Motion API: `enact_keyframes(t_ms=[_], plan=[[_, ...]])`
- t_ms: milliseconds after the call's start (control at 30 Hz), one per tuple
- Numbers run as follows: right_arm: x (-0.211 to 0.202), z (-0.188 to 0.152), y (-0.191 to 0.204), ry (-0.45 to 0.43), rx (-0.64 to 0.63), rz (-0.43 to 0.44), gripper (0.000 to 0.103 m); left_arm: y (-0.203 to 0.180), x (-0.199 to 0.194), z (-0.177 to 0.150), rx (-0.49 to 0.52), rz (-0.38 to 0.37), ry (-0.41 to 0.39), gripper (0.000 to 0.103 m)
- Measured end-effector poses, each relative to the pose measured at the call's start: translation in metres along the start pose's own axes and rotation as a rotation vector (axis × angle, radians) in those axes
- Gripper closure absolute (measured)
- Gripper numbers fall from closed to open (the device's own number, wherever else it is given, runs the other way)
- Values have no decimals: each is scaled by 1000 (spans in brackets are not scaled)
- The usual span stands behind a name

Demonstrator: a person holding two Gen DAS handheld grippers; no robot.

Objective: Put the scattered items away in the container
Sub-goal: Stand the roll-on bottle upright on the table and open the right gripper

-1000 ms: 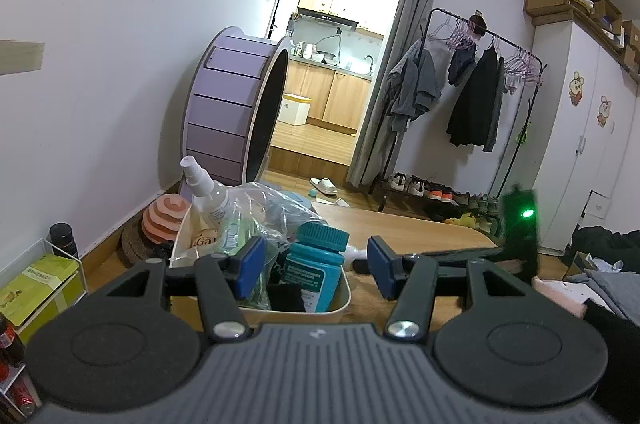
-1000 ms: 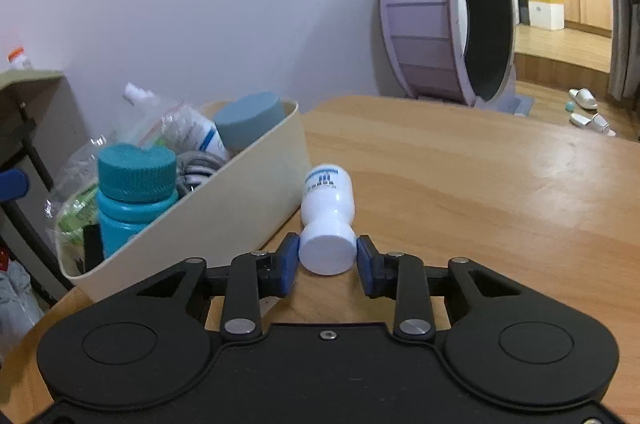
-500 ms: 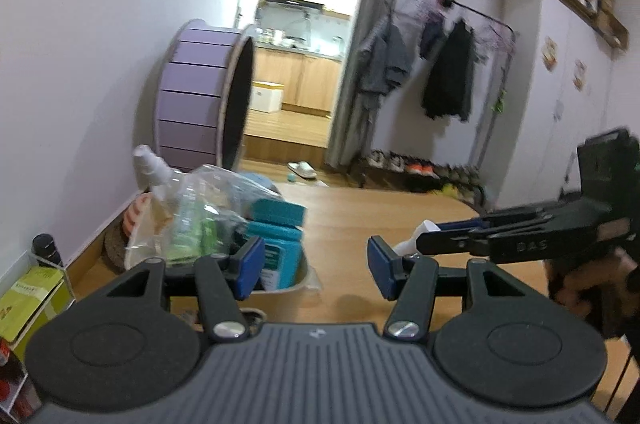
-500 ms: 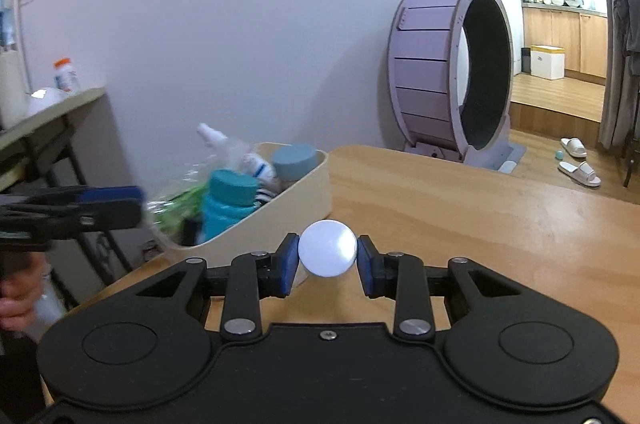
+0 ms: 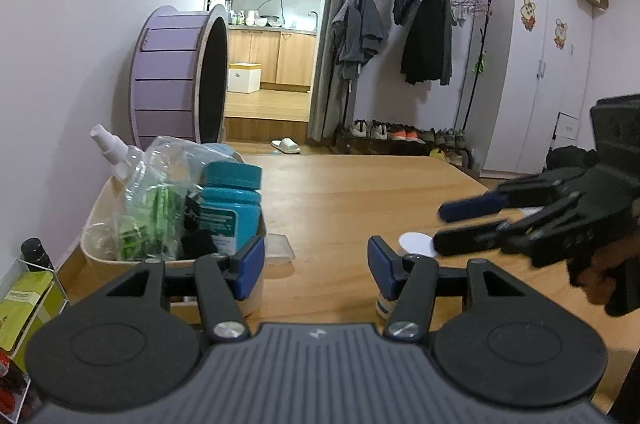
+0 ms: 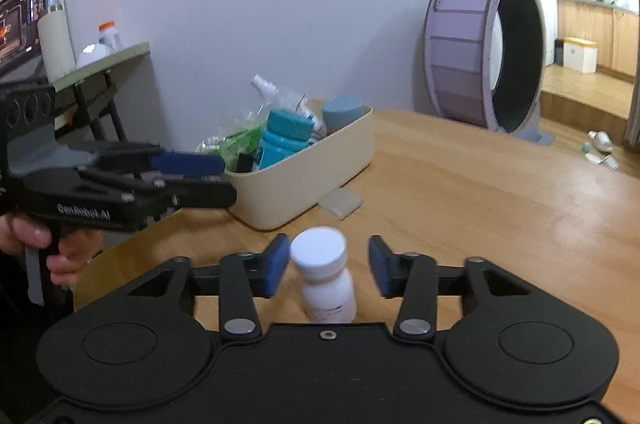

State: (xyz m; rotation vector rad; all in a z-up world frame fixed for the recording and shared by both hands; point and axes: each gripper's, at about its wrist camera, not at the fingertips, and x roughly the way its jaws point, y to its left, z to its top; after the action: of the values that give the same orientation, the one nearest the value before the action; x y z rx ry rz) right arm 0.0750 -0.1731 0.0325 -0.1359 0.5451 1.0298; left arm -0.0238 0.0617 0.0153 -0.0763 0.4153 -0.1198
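Observation:
A white pill bottle (image 6: 326, 274) sits cap-up on the wooden table (image 6: 480, 192) between the fingers of my right gripper (image 6: 329, 264). That gripper's jaws are opening and the pads no longer press on the bottle. In the left wrist view the bottle's white cap (image 5: 414, 244) shows just beyond the right gripper (image 5: 444, 230). A cream bin (image 6: 304, 180) (image 5: 94, 224) holds a teal bottle (image 5: 230, 208) (image 6: 286, 140), a spray bottle (image 5: 110, 146) and a plastic bag (image 5: 156, 192). My left gripper (image 5: 316, 264) (image 6: 222, 180) hovers open and empty by the bin's near end.
A small clear flat box (image 6: 340, 202) (image 5: 280, 250) lies on the table against the bin. A purple wheel (image 6: 484, 52) stands on the floor behind the table. A side desk (image 6: 100, 60) and a low rack (image 5: 24, 300) flank the table's left edge.
The right gripper lifted the white bottle from beside the bin and drew it back from the bin. Its jaws have now spread off the bottle. The left gripper shifted and rolled slightly.

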Motion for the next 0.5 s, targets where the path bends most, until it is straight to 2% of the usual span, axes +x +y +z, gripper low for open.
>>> enact_keyframes(t_ms=[100, 167, 333, 500], plan=[[-15, -3, -8, -31, 22, -15, 40, -9, 3, -1, 13, -29, 5, 47], [-25, -7, -13, -44, 42, -26, 31, -15, 6, -2, 26, -47, 10, 47], [-47, -25, -22, -87, 104, -53, 18, -34, 16, -4, 57, -79, 32, 46], [-72, -40, -24, -154, 145, -73, 11, -43, 28, -5, 75, -90, 47, 45]])
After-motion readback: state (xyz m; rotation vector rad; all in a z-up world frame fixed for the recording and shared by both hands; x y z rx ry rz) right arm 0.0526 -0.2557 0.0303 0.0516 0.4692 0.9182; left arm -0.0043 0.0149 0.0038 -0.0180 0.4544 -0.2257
